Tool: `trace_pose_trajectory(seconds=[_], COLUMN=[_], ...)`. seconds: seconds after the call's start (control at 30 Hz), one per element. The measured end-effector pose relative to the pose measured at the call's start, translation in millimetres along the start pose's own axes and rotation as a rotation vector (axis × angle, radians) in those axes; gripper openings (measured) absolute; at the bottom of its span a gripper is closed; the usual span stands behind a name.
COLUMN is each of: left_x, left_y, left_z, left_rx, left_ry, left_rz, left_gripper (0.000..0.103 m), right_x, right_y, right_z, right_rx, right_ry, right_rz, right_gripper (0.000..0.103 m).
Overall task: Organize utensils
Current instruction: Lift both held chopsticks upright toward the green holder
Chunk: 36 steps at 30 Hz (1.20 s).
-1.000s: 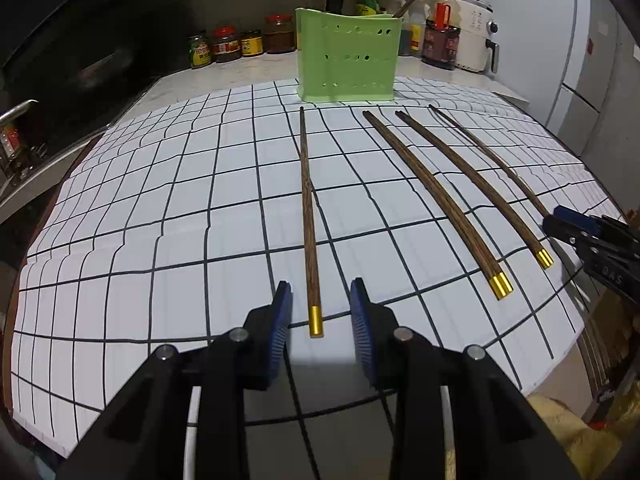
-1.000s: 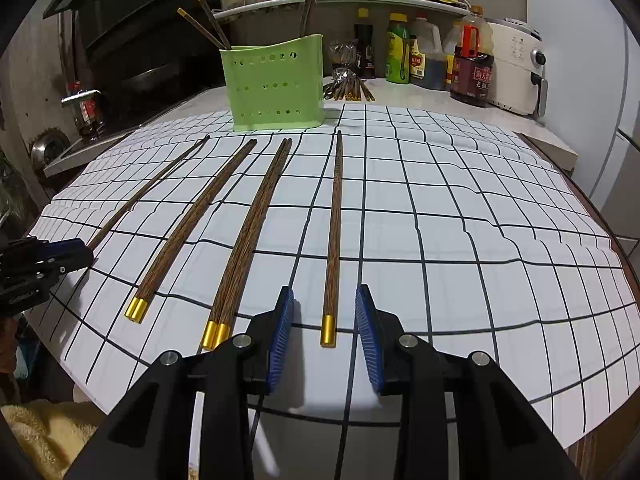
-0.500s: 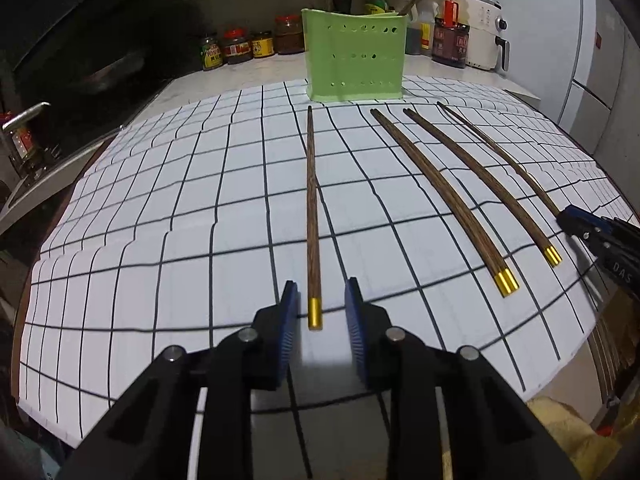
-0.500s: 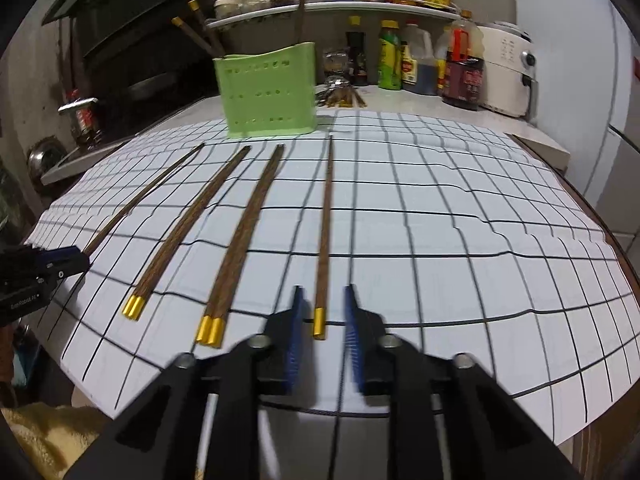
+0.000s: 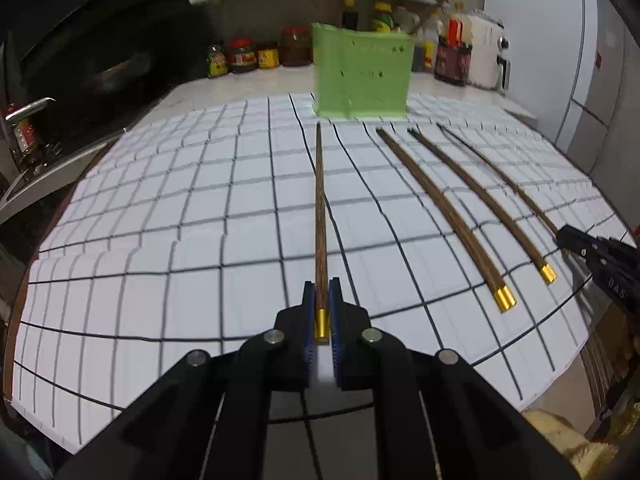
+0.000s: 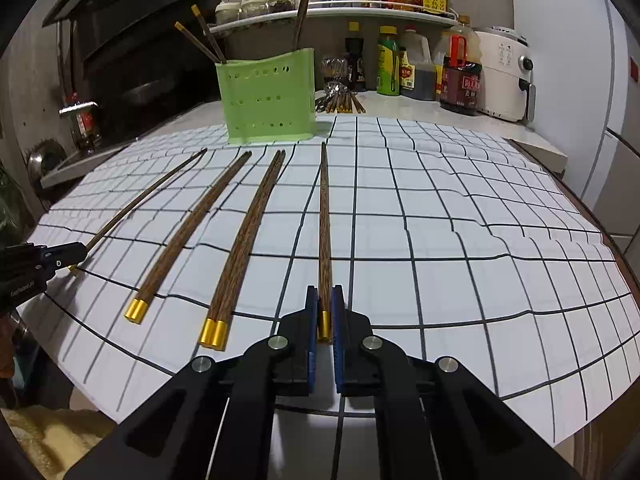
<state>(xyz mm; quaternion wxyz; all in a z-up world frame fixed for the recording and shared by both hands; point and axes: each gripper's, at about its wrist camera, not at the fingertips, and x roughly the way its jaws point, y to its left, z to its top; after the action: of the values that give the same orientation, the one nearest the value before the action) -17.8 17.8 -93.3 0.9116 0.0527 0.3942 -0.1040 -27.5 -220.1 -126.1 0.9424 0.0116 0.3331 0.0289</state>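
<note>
Nearest the counter edge, left gripper [image 5: 321, 312] has its blue ribbed pads pinched onto the gold-capped end of a wooden chopstick [image 5: 320, 216]. Right gripper [image 6: 325, 312] is likewise clamped on the gold cap of another chopstick [image 6: 325, 224]. Both sticks are slender, dark-grained, long axis running away toward the green perforated plastic holder [image 6: 266, 100]. Between them two pairs [image 6: 244, 236] lie roughly parallel on the white grid-lined mat [image 6: 460, 240]. Holder stands upright at the mat's far edge, three chopsticks inside.

Home kitchen. Behind the green utensil holder [image 6: 266, 98], sauce bottles [image 6: 416, 64] line the counter. Jars [image 6: 252, 4] fill the shelf above.
</note>
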Motion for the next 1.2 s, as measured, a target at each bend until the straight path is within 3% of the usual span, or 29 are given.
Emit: trace_pose_trajectory(seconds=[0.17, 0.3, 0.67, 0.83, 1.2], left_x=[-24.8, -56.6, -134.8, -140.0, -121.9], left_y=[5.0, 11.7, 23.4, 18.4, 26.2], left_z=[7.2, 24.6, 86.4, 96.3, 109.1], left_rx=[-0.024, -0.028, -0.035, -0.029, -0.047], left_ry=[-0.081, -0.202, -0.519, -0.555, -0.521], left_rz=[-0.018, -0.022, -0.021, -0.027, -0.046], left_gripper=[0.007, 0.007, 0.007, 0.007, 0.007], right_x=[-20.1, -47.6, -110.9, -116.5, -99.0], right_y=[-2.5, -3.6, -4.2, 0.3, 11.2], right_z=[9.0, 25.4, 112.9, 145.9, 171.1], right_rx=[0.032, 0.047, 0.048, 0.015, -0.03], right_ry=[-0.04, -0.119, -0.357, -0.389, -0.37], right_rz=[0.024, 0.032, 0.036, 0.014, -0.005], right_gripper=[0.007, 0.007, 0.007, 0.007, 0.007])
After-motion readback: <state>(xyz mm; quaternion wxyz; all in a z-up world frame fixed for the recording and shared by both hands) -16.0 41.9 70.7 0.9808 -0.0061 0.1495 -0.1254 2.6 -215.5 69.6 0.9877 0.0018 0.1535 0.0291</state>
